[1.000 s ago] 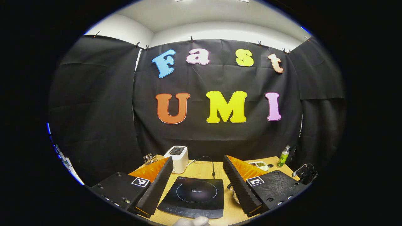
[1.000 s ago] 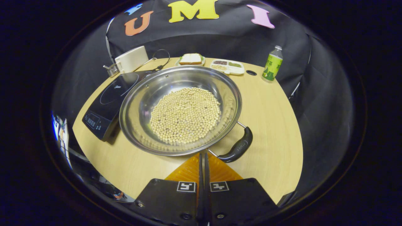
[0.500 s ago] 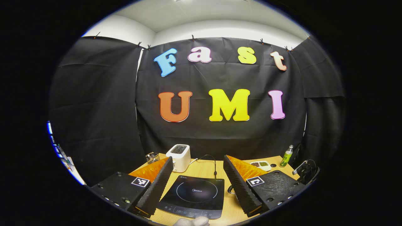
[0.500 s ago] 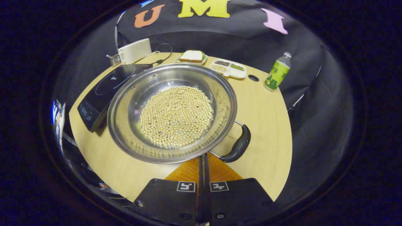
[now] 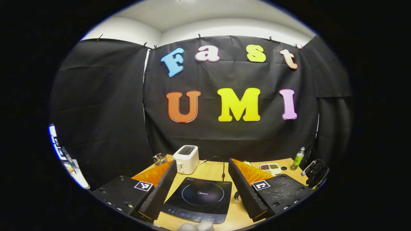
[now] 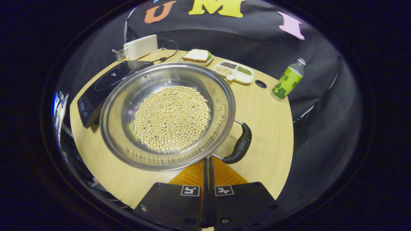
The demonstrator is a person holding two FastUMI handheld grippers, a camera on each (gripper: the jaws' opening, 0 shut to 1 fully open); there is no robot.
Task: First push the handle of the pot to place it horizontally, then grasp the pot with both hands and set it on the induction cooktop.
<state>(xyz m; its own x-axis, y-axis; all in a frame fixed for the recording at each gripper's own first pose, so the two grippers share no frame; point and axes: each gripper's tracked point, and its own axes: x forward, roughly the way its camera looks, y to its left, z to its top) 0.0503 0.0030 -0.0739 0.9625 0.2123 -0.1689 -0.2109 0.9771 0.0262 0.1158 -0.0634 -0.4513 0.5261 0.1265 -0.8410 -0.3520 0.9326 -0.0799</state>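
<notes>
Right gripper (image 6: 207, 160) sitting clenched with nothing between fingers, tips right at pot (image 6: 167, 115) rim by black handle (image 6: 239, 147). Pot holding beans (image 6: 172, 118), sitting on table (image 6: 269, 128), edge overlapping induction cooktop (image 6: 106, 83). Left gripper (image 5: 202, 175) hanging wide open above cooktop, gripping nothing. Farther back: toaster (image 5: 186, 158), sandwich plate (image 6: 196, 56), snack tray (image 6: 234, 70), green bottle (image 6: 287, 80).
</notes>
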